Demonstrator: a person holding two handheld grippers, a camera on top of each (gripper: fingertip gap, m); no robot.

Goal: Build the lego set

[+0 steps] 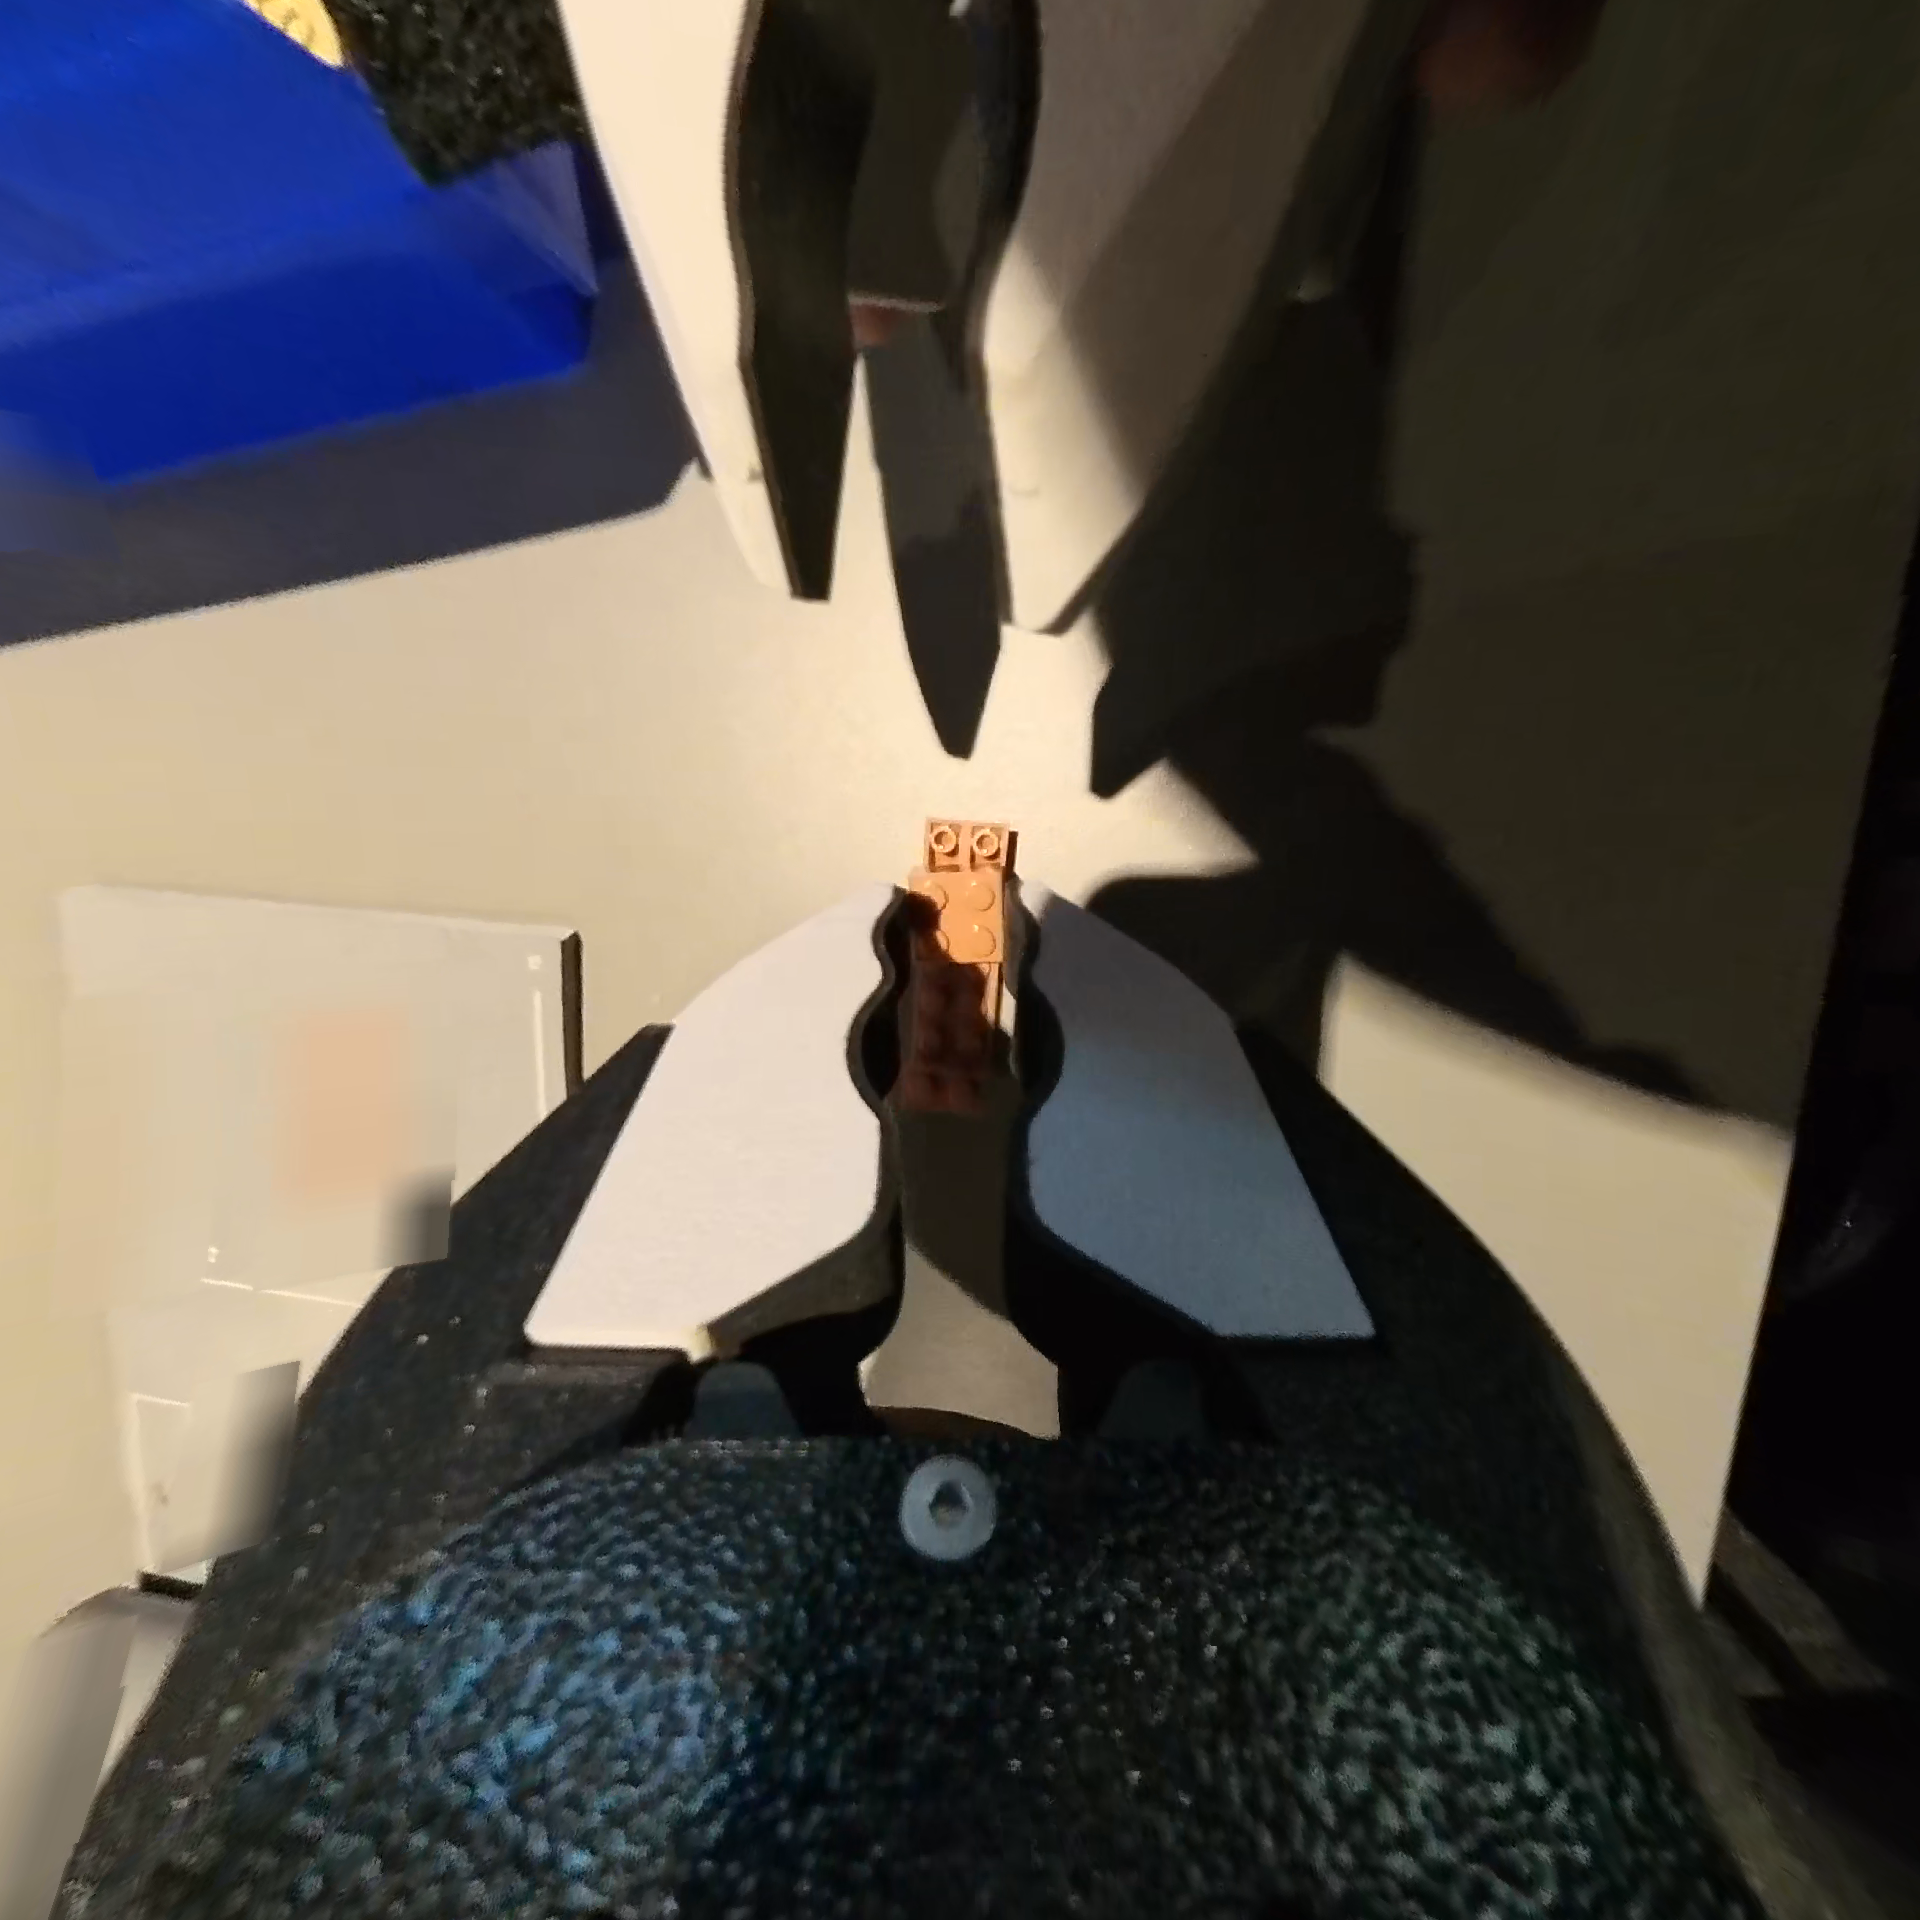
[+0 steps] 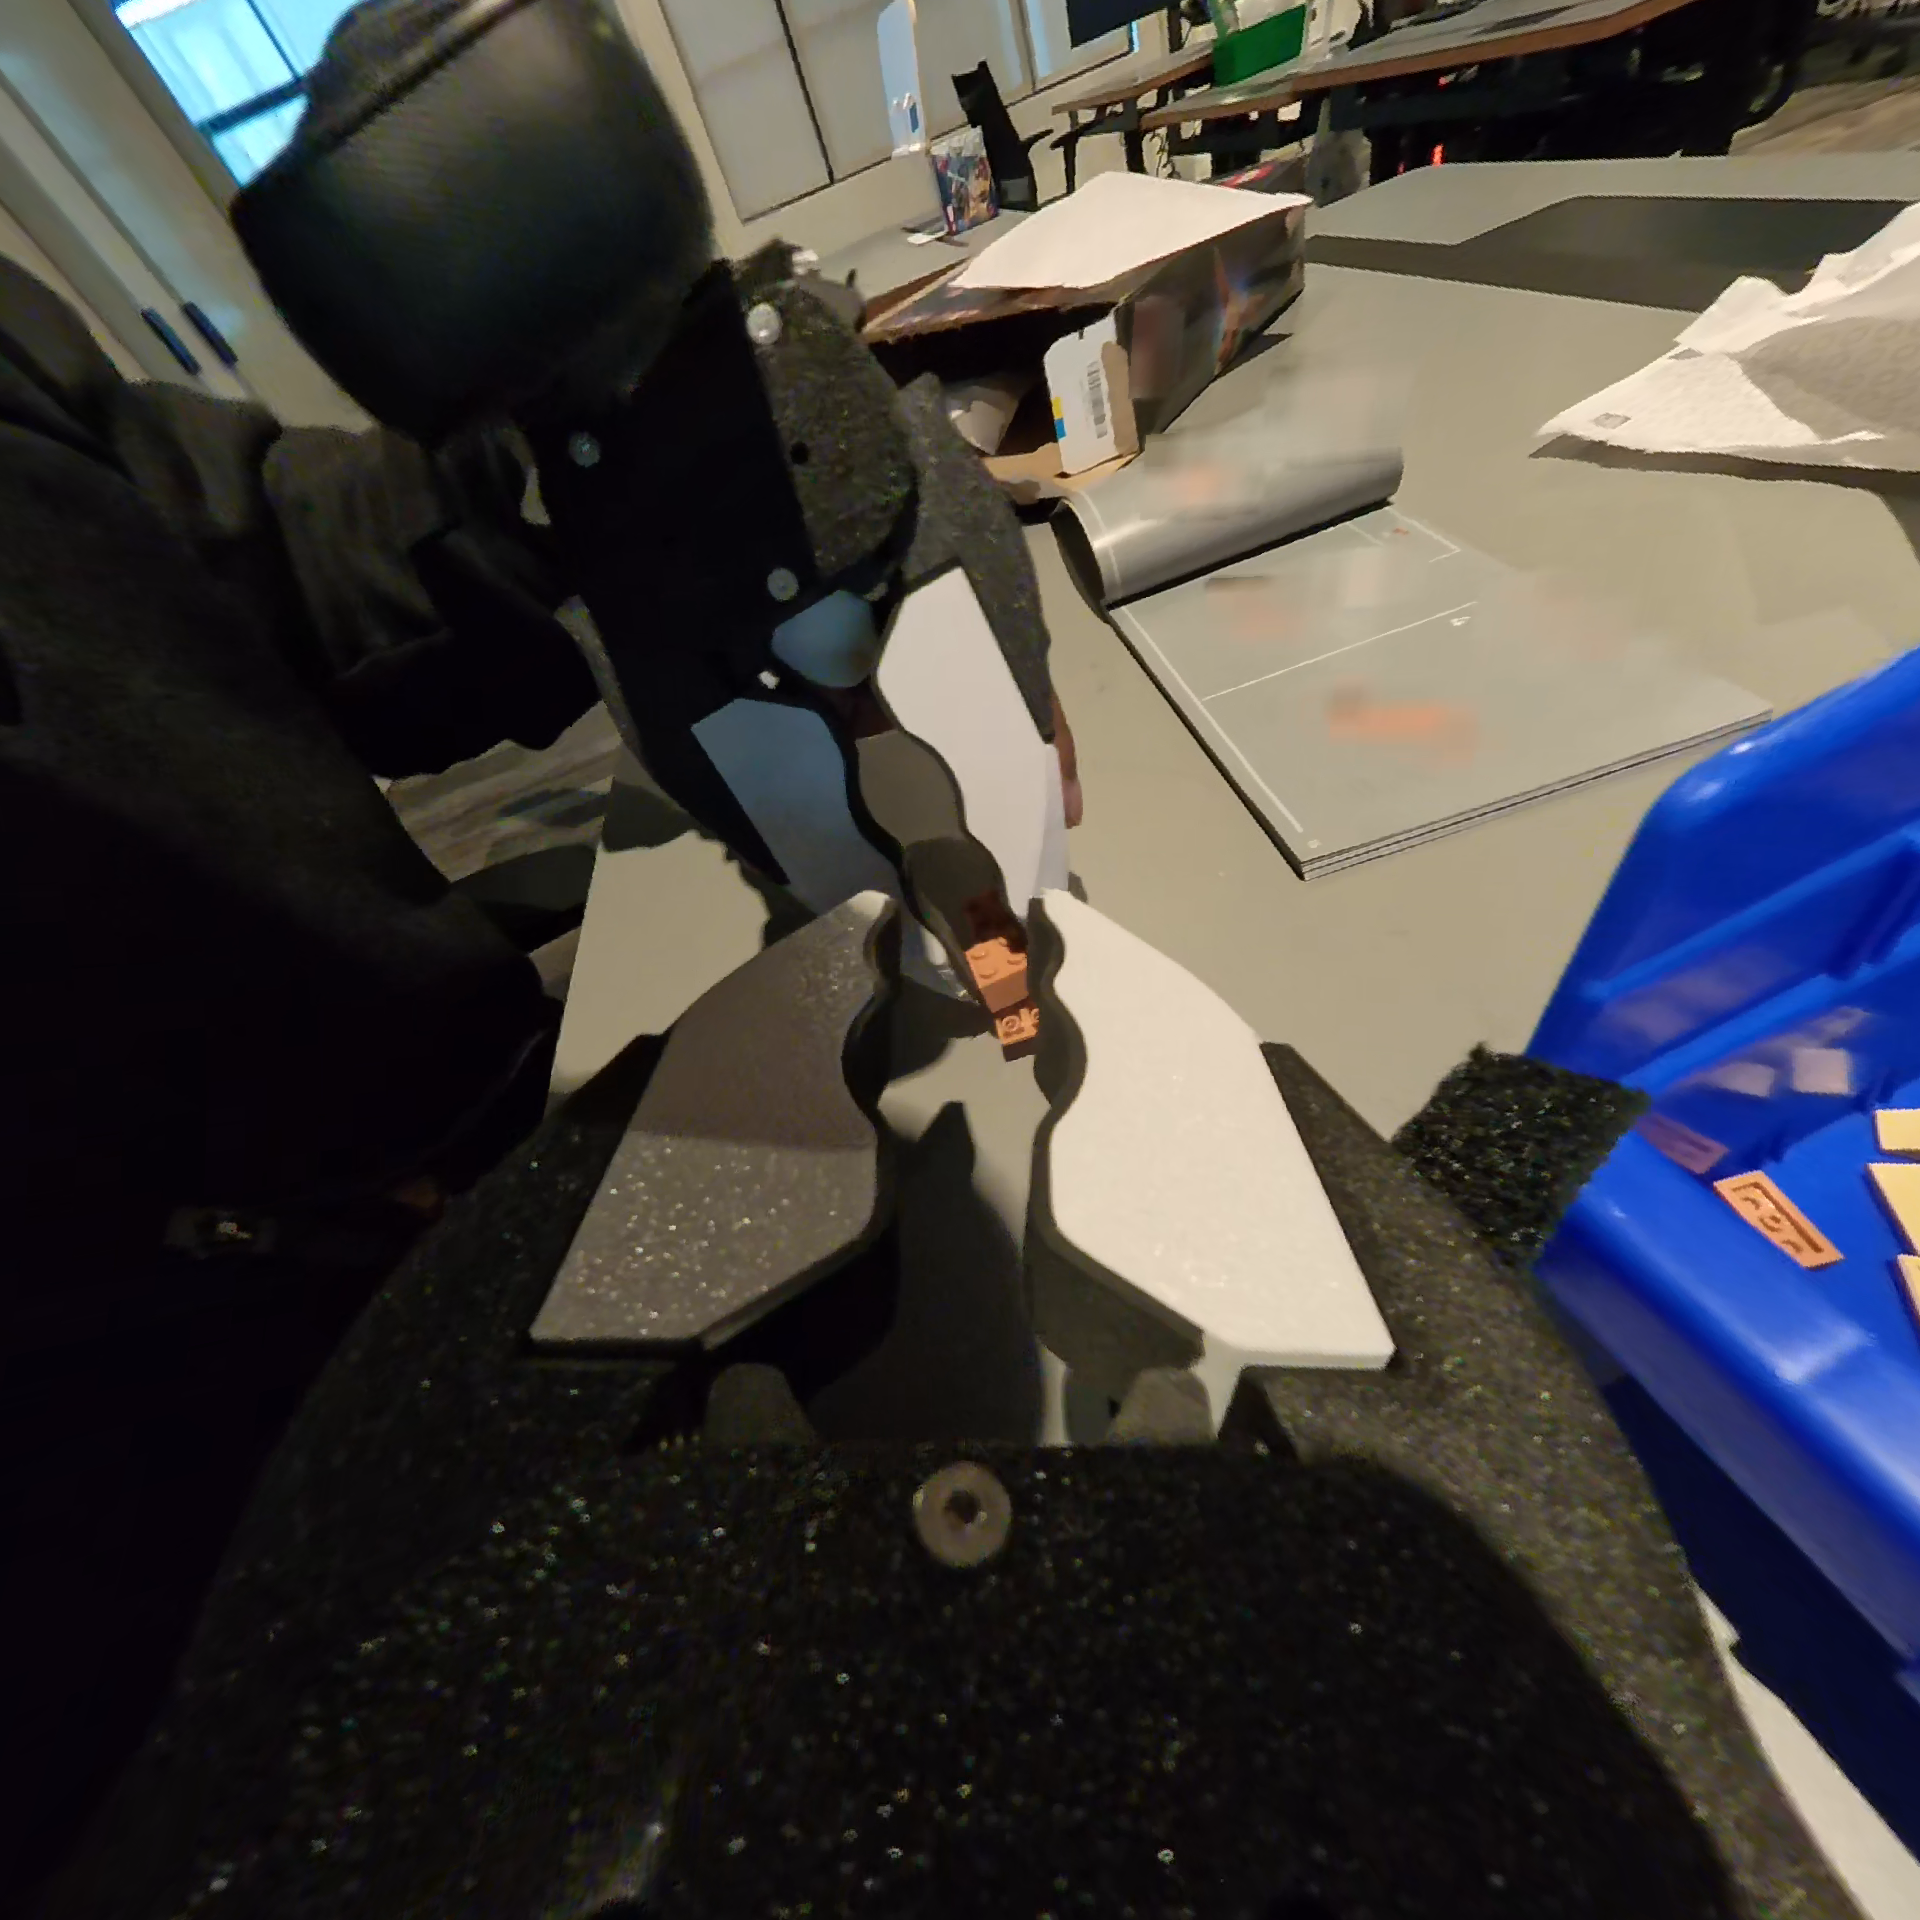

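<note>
My left gripper [image 1: 961,899] is shut on a small lego assembly [image 1: 968,914]: orange studded bricks at the front and a dark brown part deeper between the fingers. It holds the assembly above the pale table. My right gripper [image 2: 961,920] is open and holds nothing. In the right wrist view the assembly [image 2: 1000,982] sits between my right fingertips, close to the right finger [image 2: 1101,1039], and the left gripper [image 2: 951,904] comes down from the upper left. In the left wrist view the right gripper [image 1: 914,608] points down, its tips a short way beyond the assembly.
A blue parts bin [image 2: 1756,935] with orange and tan pieces [image 2: 1777,1231] stands to the right, and it also shows in the left wrist view [image 1: 260,312]. An open instruction booklet [image 2: 1403,675] lies beyond, with an opened cardboard box [image 2: 1122,343] and white paper bags [image 2: 1766,364] farther back. A person's dark sleeve [image 2: 208,831] is at the left. The gap from one gripper's tips to the other's is roughly 7 cm.
</note>
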